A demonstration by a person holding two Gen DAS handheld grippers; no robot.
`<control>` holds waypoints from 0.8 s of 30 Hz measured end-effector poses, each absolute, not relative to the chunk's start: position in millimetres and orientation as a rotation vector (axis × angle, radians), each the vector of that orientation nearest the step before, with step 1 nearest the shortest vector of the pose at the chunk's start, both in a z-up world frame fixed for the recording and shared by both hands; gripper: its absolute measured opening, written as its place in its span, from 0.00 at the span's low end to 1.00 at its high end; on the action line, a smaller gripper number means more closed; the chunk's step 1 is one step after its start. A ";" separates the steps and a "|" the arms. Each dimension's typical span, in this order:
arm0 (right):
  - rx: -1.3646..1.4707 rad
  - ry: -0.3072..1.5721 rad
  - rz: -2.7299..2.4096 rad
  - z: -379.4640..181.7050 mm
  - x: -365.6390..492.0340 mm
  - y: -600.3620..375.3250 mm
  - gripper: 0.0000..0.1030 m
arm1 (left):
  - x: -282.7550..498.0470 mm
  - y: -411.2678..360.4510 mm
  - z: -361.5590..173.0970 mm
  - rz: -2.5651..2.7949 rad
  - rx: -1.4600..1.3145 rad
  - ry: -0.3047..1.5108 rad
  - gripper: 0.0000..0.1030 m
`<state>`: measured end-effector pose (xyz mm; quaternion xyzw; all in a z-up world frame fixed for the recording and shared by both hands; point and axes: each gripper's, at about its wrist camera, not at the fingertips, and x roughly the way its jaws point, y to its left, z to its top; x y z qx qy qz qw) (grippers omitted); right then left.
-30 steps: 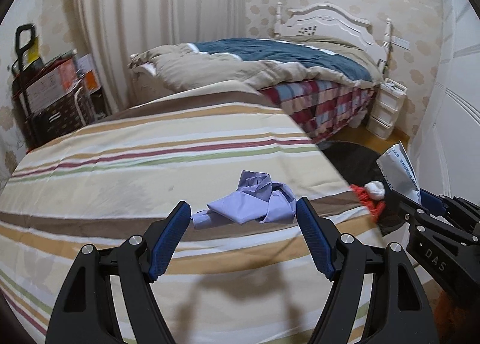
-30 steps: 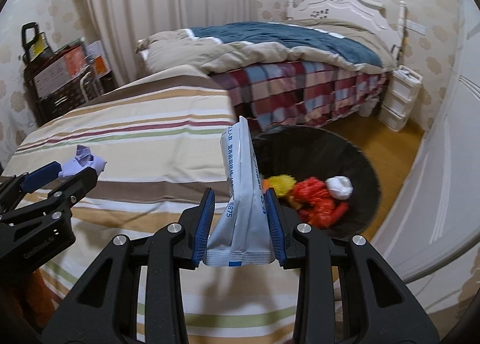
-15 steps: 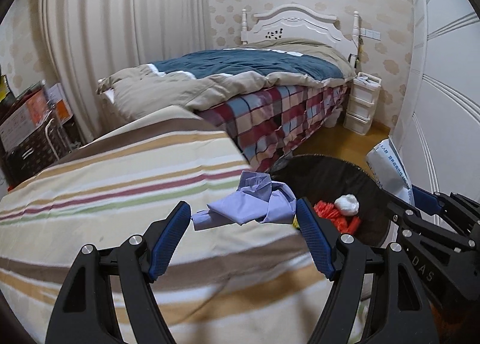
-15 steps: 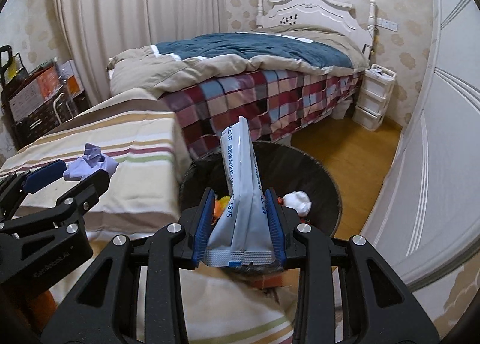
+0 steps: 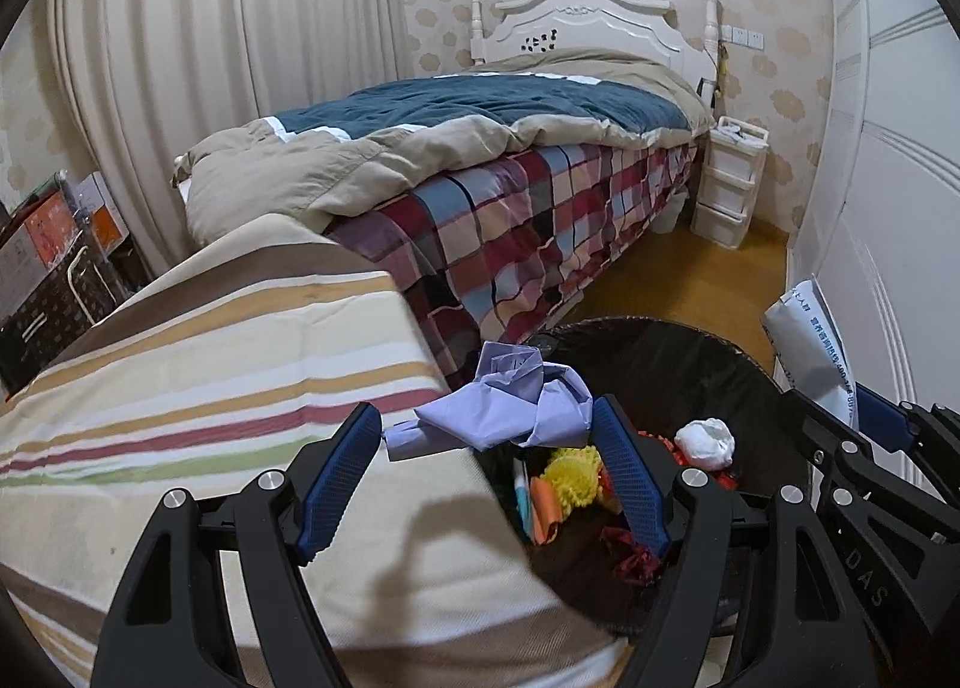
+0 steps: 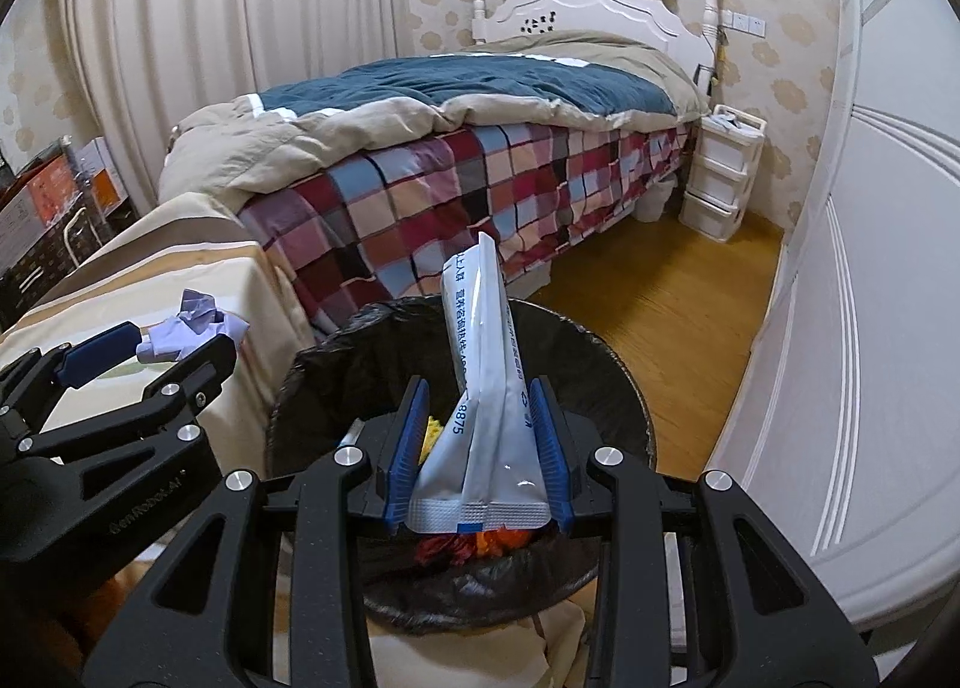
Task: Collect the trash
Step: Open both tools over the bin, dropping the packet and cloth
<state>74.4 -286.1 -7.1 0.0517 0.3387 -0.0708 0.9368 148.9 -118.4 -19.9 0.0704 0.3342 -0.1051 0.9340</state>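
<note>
Right hand-held gripper (image 6: 478, 457) pinches a light, slippery foil pouch (image 6: 483, 382) at its stiff sealed base above the bin (image 6: 600, 364); left hand-held gripper (image 5: 489, 463) clasps soft crumpled lilac paper (image 5: 510, 409) over the bin's rim.

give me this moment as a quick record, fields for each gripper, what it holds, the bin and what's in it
left gripper: shut on crumpled purple paper, at the near rim of the bin
right gripper: shut on silver-white pouch, held upright over the bin
bin: round, black liner, on the floor beside the striped bed
bin contents: white wad, yellow piece, orange and red scraps
task state: both items held, neither dropped yet
</note>
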 end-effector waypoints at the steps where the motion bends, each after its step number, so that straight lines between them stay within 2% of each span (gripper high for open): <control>1: 0.109 0.695 -0.147 -8.9 77.8 -287.8 0.33 | 152.1 -121.1 -21.6 -0.213 0.151 0.689 0.71; 13: 0.125 0.720 -0.170 -24.1 98.1 -302.9 0.34 | 167.6 -134.2 -26.4 -0.230 0.158 0.742 0.72; 16: 0.126 0.720 -0.178 -25.7 99.2 -303.6 0.35 | 167.7 -134.1 -25.9 -0.224 0.158 0.741 0.76; 17: 0.126 0.722 -0.181 -26.2 99.5 -304.2 0.37 | 167.9 -134.2 -25.9 -0.225 0.156 0.742 0.78; 19: 0.129 0.719 -0.189 -26.1 97.9 -305.1 0.48 | 169.1 -133.1 -26.5 -0.226 0.152 0.747 0.79; 24: 0.122 0.713 -0.214 -24.1 95.6 -307.3 0.52 | 168.2 -132.0 -25.9 -0.238 0.144 0.745 0.83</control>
